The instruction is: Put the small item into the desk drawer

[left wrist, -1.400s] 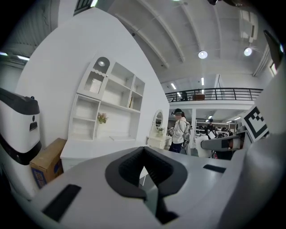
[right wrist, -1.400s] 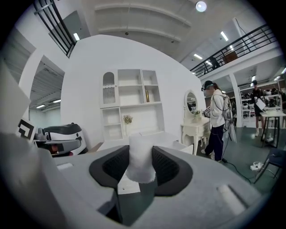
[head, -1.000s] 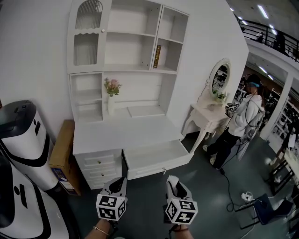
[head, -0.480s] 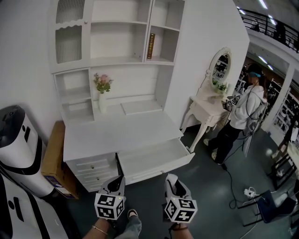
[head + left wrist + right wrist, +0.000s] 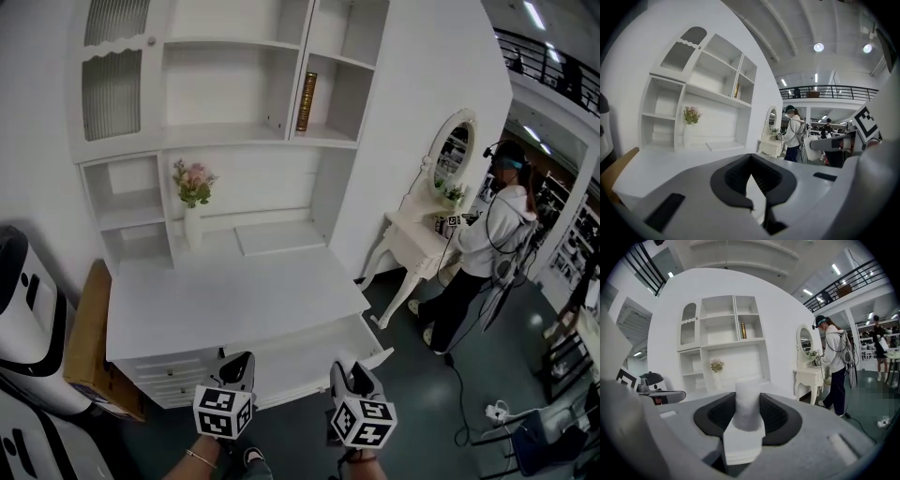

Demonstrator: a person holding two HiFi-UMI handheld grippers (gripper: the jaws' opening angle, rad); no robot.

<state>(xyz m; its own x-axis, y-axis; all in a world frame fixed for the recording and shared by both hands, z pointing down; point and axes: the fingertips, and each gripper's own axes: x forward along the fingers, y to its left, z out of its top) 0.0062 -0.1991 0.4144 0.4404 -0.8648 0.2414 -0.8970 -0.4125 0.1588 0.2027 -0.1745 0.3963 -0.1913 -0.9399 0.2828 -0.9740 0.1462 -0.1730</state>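
Note:
A white desk [image 5: 234,291] with a shelf unit stands ahead. Its wide drawer [image 5: 314,345] is pulled open below the desk top, which hides part of it. In the right gripper view, my right gripper [image 5: 749,414] is shut on a small white cylindrical item [image 5: 748,401] that stands up between the dark pads. The head view shows that right gripper [image 5: 348,372] low in the frame, just in front of the drawer. My left gripper [image 5: 238,363] is beside it; the left gripper view shows the left gripper [image 5: 752,185] shut with nothing in it.
A vase of flowers [image 5: 192,202] stands at the back of the desk. A cardboard box [image 5: 82,342] and a white-and-black machine [image 5: 23,319] are to the left. At the right, a person in a white hoodie [image 5: 492,244] stands by a vanity table [image 5: 412,234].
The view has moved closer to the desk, so its top now hides more of the open drawer. Both grippers keep their places low in the frame, the right still holding the white item.

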